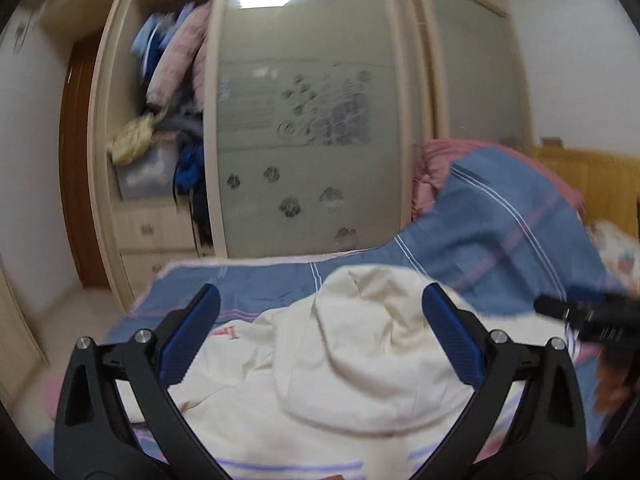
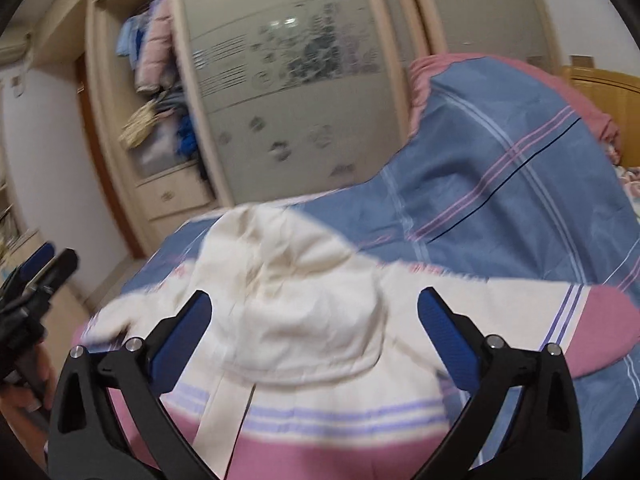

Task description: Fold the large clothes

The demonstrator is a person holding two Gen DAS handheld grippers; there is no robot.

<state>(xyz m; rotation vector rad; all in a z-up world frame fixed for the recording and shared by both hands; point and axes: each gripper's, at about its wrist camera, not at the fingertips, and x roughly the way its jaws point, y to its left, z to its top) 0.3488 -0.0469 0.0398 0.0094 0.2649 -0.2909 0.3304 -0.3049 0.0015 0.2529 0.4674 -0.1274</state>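
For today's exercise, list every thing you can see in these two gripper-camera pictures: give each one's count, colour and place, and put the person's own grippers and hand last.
hooded garment: one, cream with pink and lilac stripes, spread on the bed, hood uppermost.
bedsheet: one, blue with pink and white stripes, covering the bed.
quilt: one, pink, heaped under the sheet at the far end.
headboard: one, yellow wood, far right.
wardrobe door: frosted grey with flower pattern, behind the bed.
hanging clothes: several, pink and blue, in the open wardrobe section.
left gripper: black, blue pads, open above the garment.
right gripper: same, open.
hand: one, holding the left gripper.
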